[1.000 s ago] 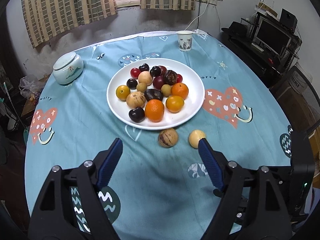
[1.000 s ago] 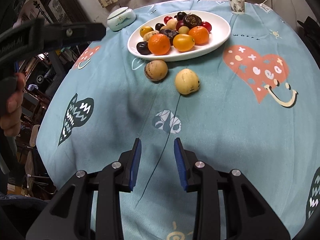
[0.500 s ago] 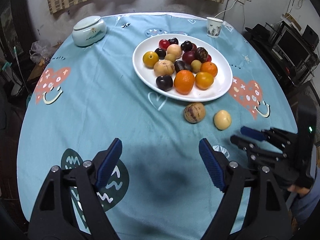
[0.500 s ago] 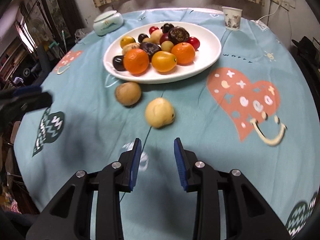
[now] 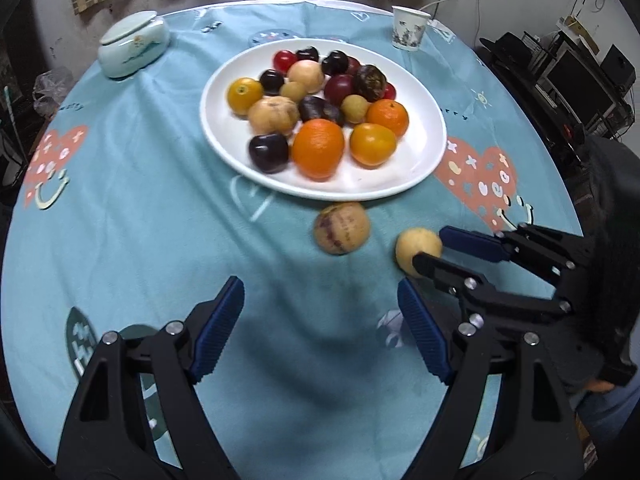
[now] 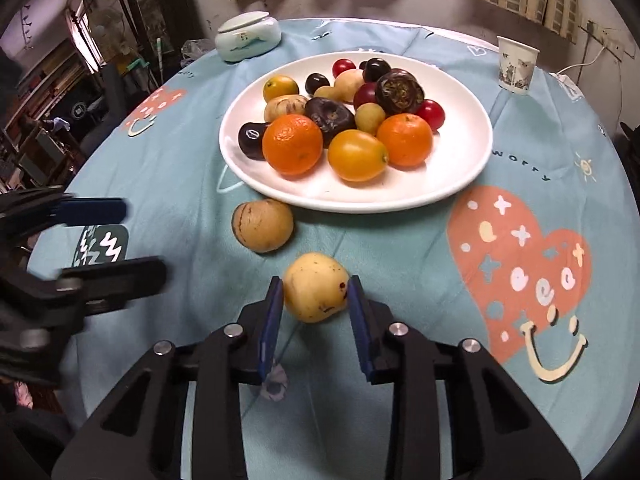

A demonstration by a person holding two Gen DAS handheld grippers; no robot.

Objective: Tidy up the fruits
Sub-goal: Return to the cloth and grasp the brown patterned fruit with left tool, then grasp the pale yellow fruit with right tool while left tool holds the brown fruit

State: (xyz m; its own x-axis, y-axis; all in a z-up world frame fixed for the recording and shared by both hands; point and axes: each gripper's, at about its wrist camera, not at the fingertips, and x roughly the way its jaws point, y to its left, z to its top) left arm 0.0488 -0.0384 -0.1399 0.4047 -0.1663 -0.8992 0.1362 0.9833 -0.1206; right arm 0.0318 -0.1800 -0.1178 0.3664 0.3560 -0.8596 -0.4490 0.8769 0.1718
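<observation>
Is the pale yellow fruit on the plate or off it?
Off: the pale yellow fruit lies on the tablecloth before the plate.

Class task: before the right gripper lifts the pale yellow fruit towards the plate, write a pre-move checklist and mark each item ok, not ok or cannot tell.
1. Pale yellow fruit sits between the right gripper pads: ok.
2. Pads press it firmly: cannot tell; the jaws have just been closing.
3. Brown streaked fruit lies clear of the grip: ok.
4. White plate has bare space at its near edge: ok.
5. Left gripper open and empty, apart from the fruit: ok.
</observation>
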